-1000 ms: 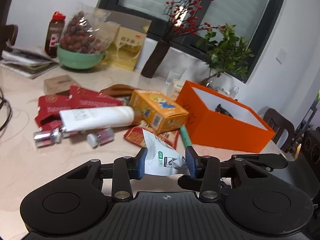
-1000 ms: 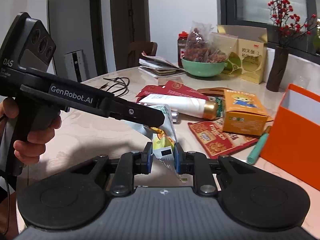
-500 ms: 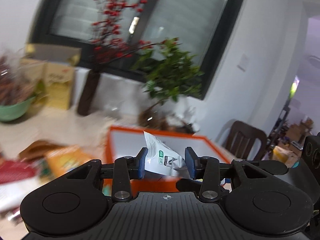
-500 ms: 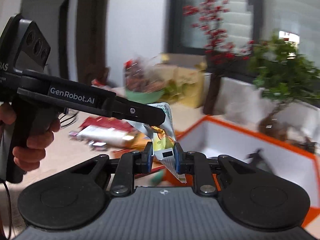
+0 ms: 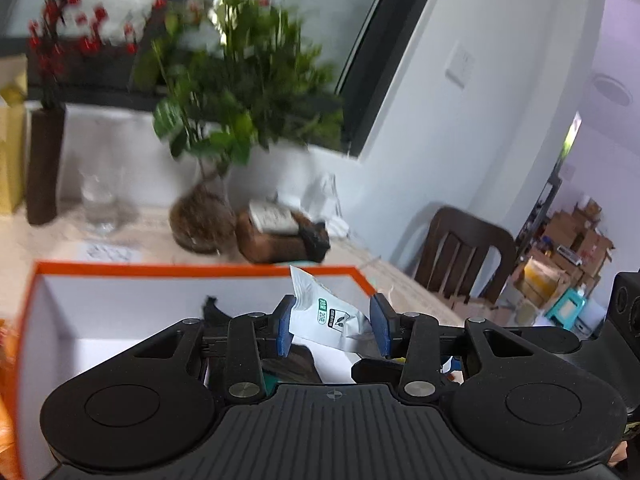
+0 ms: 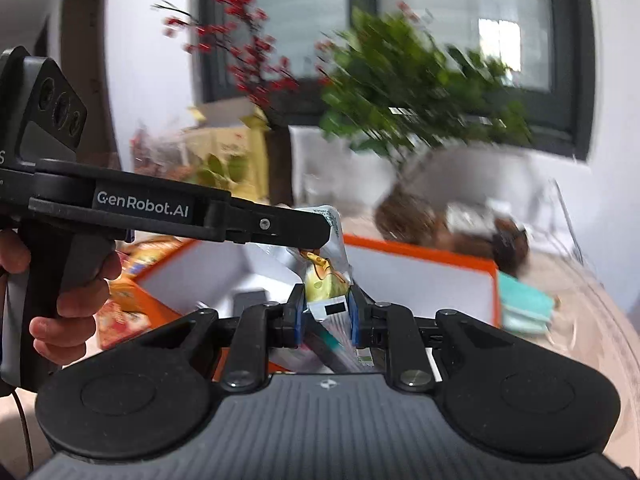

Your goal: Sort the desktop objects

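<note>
Both grippers, left (image 5: 333, 325) and right (image 6: 324, 316), clamped one sachet (image 5: 326, 316) above the orange box (image 5: 160, 270) at lower frame; beige tabletop (image 5: 44, 240), potted plant (image 5: 236, 92) behind.

Matte black left gripper (image 5: 333, 330) with blue pads (image 5: 285, 330) and silver screws; "GenRobot.AI" printed white, bare-skinned hand (image 6: 70, 300).

You've got one snack packet (image 5: 325, 314) between the tongs, one orange box (image 5: 192, 269) under them, one potted plant (image 5: 236, 92) and one chair (image 5: 460, 256) beyond.
</note>
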The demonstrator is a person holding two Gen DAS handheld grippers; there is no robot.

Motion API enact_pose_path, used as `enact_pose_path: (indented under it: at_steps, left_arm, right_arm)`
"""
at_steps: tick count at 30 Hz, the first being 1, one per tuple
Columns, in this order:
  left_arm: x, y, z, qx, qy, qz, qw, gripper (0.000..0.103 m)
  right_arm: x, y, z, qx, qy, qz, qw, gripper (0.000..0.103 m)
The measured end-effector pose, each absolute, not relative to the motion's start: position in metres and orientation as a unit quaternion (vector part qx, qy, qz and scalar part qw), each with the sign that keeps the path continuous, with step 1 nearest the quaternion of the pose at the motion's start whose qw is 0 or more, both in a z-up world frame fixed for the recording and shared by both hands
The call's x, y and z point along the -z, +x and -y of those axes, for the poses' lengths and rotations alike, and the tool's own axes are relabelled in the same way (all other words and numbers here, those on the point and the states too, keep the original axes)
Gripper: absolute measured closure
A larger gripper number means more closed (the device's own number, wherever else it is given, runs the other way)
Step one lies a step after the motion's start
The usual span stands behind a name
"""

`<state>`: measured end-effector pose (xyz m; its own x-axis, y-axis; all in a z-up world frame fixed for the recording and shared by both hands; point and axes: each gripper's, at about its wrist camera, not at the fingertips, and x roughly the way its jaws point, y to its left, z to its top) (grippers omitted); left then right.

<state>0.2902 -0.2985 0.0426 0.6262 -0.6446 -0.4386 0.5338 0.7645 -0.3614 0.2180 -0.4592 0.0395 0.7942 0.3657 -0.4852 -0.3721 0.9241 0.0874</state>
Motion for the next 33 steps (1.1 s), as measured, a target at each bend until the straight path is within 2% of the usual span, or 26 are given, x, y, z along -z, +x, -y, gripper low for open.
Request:
enact_pose_path:
  at_steps: [7,8,10,11,12,13,15,16,18,22,24,33]
  left_arm:
    - [-0.016,0.314,0.317,0.309,-0.082,-0.312,0.895,0.061]
    - [-0.014,0.315,0.317,0.306,-0.079,-0.313,0.896,0.059]
    - [-0.013,0.315,0.317,0.303,-0.073,-0.311,0.898,0.039]
    - [-0.013,0.314,0.316,0.301,-0.07,-0.31,0.899,0.033]
    - [-0.013,0.313,0.316,0.301,-0.067,-0.307,0.9,0.022]
    - [-0.015,0.31,0.316,0.302,-0.065,-0.301,0.902,0.015]
    - [-0.018,0.304,0.315,0.304,-0.058,-0.287,0.907,0.008]
    - [-0.021,0.301,0.315,0.303,-0.056,-0.283,0.908,0.001]
    - [-0.025,0.294,0.313,0.295,-0.057,-0.271,0.914,0.0]
    - [-0.033,0.283,0.311,0.29,-0.048,-0.267,0.918,0.0]
    - [-0.037,0.275,0.307,0.276,-0.047,-0.263,0.923,0.0]
    - [-0.055,0.216,0.281,0.18,-0.032,-0.242,0.953,0.0]
  right_arm:
    - [-0.01,0.238,0.473,-0.187,0.009,-0.281,0.941,0.078]
    - [-0.009,0.239,0.473,-0.186,0.01,-0.282,0.941,0.074]
    - [-0.005,0.242,0.473,-0.18,0.005,-0.283,0.942,0.068]
    - [-0.004,0.244,0.473,-0.174,0.002,-0.28,0.944,0.061]
    - [-0.005,0.242,0.473,-0.166,-0.003,-0.275,0.947,0.054]
    - [-0.005,0.242,0.473,-0.161,-0.006,-0.272,0.949,0.048]
    - [-0.006,0.239,0.474,-0.154,0.0,-0.264,0.952,0.03]
    - [-0.007,0.238,0.474,-0.152,0.001,-0.26,0.954,0.027]
    - [-0.009,0.237,0.473,-0.149,-0.001,-0.254,0.956,0.017]
    - [-0.014,0.231,0.471,-0.135,0.007,-0.245,0.96,0.003]
    - [-0.016,0.227,0.467,-0.124,0.007,-0.244,0.962,0.001]
    - [-0.038,0.174,0.445,-0.094,0.03,-0.223,0.97,0.0]
